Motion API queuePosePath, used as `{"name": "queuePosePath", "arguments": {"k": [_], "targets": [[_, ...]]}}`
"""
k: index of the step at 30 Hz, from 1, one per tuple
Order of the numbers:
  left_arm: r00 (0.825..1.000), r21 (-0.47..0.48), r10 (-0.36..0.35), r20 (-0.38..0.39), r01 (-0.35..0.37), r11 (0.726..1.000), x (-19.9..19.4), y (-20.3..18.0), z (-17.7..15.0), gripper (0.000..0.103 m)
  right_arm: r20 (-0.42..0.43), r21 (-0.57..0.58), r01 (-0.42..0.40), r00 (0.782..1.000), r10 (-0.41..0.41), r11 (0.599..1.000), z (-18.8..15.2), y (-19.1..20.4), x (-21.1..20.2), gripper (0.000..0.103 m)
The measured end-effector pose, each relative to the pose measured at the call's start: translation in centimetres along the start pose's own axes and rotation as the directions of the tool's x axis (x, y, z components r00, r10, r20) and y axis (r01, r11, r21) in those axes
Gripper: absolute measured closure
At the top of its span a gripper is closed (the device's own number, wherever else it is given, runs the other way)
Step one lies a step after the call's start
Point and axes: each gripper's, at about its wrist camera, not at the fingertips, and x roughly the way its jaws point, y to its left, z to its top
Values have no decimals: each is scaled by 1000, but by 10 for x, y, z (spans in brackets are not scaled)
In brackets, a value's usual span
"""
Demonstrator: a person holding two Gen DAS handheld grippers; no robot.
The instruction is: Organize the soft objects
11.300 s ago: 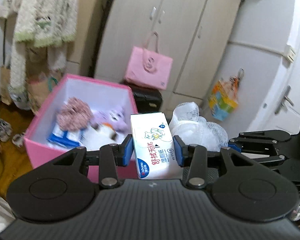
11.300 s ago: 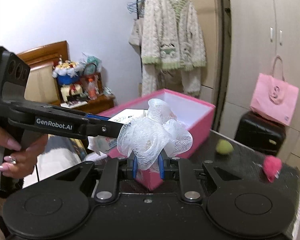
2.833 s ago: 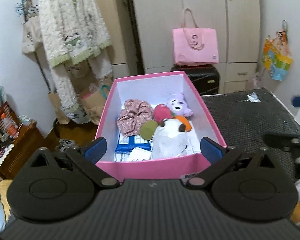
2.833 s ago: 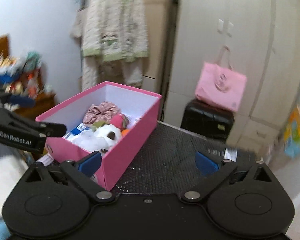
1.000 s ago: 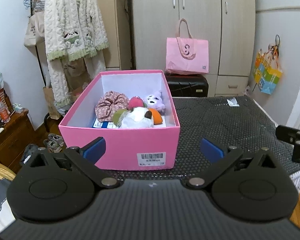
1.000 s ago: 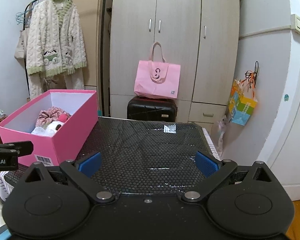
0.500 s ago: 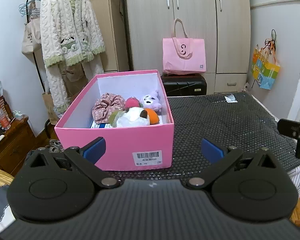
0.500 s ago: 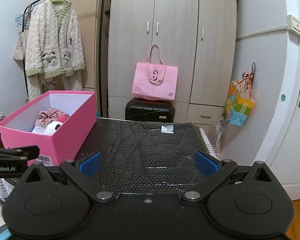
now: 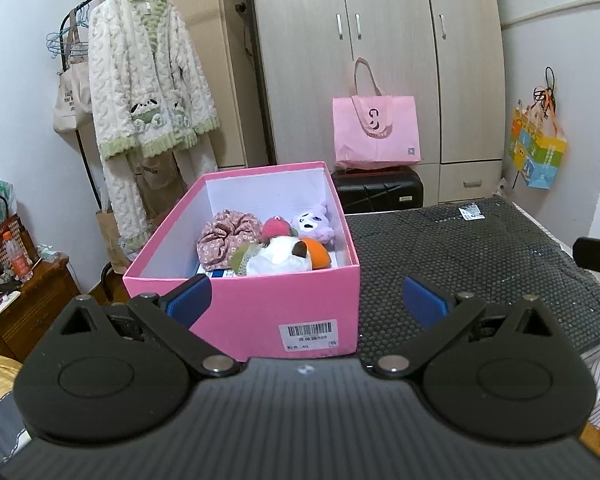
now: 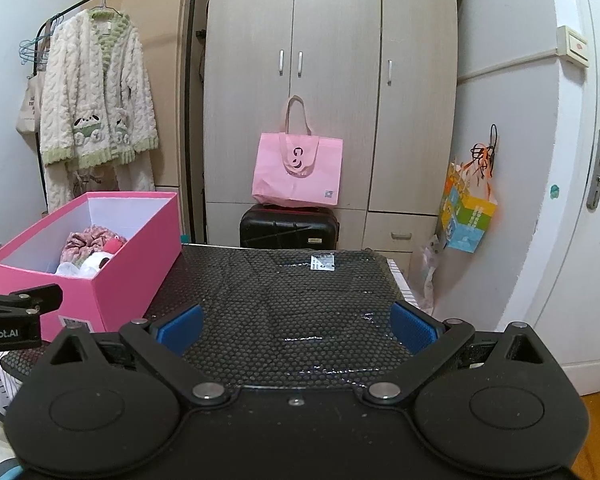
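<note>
A pink box (image 9: 256, 316) stands on the left of a black mesh mat (image 9: 452, 252). Inside lie a floral scrunchie (image 9: 227, 236), a pink plush (image 9: 275, 227), a purple plush (image 9: 315, 226), a white and orange plush (image 9: 284, 258) and a blue pack (image 9: 214, 273). My left gripper (image 9: 306, 300) is open and empty, just in front of the box's near wall. My right gripper (image 10: 296, 328) is open and empty over the mat (image 10: 292, 304), to the right of the box (image 10: 140, 248).
A pink tote bag (image 10: 298, 172) sits on a black suitcase (image 10: 289, 226) before a wardrobe (image 10: 332, 80). A fluffy cardigan (image 9: 148, 100) hangs on a rack at left. A colourful bag (image 10: 470, 216) hangs at right by a door. A white label (image 10: 323, 262) lies on the mat.
Both grippers, earlier shut on a tissue pack and a white mesh puff, are now open and empty. Over the last second both views have drawn slightly back and steadied.
</note>
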Motion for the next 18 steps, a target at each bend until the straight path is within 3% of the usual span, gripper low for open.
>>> {"name": "queuePosePath", "arguments": {"k": [18], "targets": [[1000, -6, -8, -14, 8, 1000, 1, 0, -4, 0, -9, 11, -2, 1000, 2, 1000, -2, -2, 4, 1]]}}
